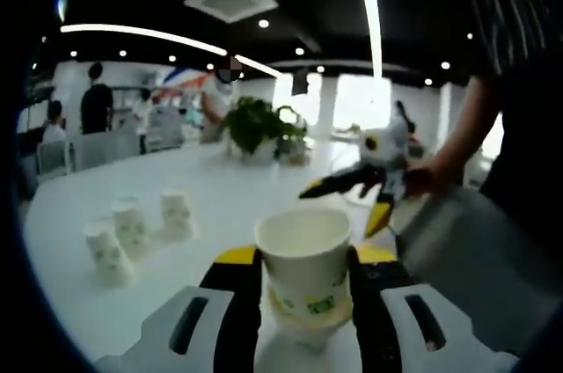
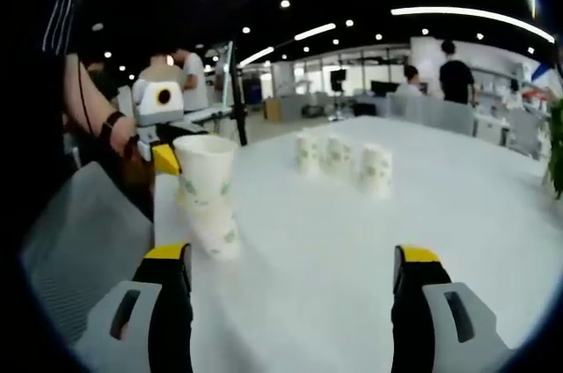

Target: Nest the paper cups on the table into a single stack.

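Observation:
My left gripper [image 1: 303, 260] is shut on a stack of nested white paper cups [image 1: 305, 272] with green print, held upright between its jaws. In the right gripper view the same stack [image 2: 205, 193] hangs near the table's left edge, with the left gripper [image 2: 164, 131] behind it. Three more paper cups [image 1: 132, 225] stand close together on the white table [image 1: 229, 188] at the left; the right gripper view shows this group [image 2: 339, 155] in the middle distance. My right gripper [image 2: 291, 272] is open and holds nothing. It also appears at the right [image 1: 345, 204] with its jaws spread.
A grey chair back [image 2: 79, 223] stands at the table's edge near the person holding the grippers. A potted plant [image 1: 255, 127] sits at the table's far end. Several people stand or sit beyond the table.

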Tool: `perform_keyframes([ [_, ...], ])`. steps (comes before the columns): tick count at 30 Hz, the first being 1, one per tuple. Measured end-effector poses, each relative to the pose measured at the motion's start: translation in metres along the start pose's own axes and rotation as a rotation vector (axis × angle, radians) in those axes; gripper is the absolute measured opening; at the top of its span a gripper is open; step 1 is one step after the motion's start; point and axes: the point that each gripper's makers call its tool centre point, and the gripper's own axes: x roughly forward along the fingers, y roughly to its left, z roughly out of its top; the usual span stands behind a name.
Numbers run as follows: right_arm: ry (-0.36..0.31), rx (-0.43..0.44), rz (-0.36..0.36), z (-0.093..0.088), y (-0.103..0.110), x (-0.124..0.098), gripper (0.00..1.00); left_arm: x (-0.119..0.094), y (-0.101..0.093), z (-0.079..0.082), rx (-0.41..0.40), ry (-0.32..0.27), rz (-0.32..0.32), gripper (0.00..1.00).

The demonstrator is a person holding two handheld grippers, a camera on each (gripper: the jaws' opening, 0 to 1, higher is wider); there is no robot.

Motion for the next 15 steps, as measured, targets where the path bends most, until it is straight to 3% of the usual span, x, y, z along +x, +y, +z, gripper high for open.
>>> perform_keyframes([
  [15, 0.030, 0.004, 0.006, -0.006, 0.004, 0.003, 0.92, 0.004, -0.006, -0.021, 0.013, 0.056, 0.004, 0.40],
])
